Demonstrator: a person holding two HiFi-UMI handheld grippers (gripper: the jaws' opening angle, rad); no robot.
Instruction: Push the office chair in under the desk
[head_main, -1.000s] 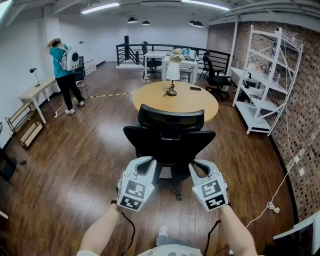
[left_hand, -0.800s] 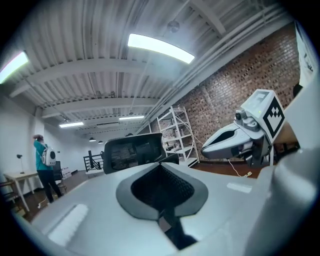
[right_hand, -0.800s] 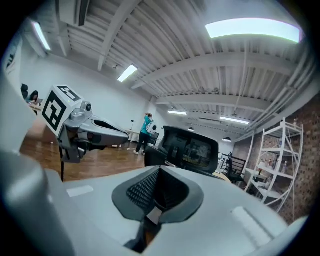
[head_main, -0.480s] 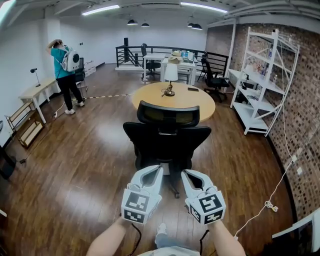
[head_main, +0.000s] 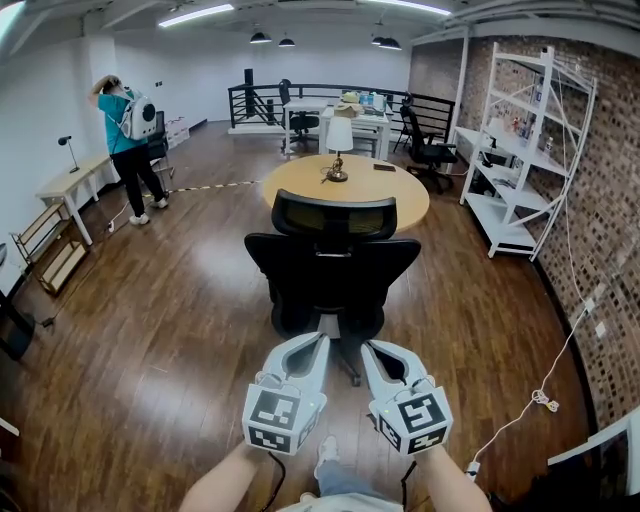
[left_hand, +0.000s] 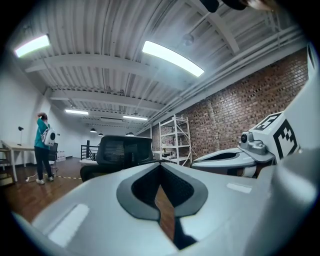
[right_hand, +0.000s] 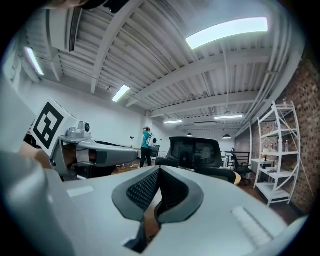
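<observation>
Two claws, both mine, sit side by side low in the head view: the left claw and the right claw, each with its jaws pressed together and nothing between them. Just ahead of both tips stands the chair, black, its back turned to me, and I see no contact with it. Beyond the chair is the round desk, so the chair stands between my claws and the desk; its headrest overlaps the near rim, and whether the seat reaches under the top I cannot tell. On the desk, past the chair, is a lamp. Off to the right of the right claw a white cable trails over the wood floor, and farther right a white shelf stands by the brick wall. Far ahead and left of the left claw a person with a backpack stands beside a side table. My forearms come up from the bottom edge, close together, and both claws point level at the chair, tips angled slightly toward each other, marker cubes facing up at me.
</observation>
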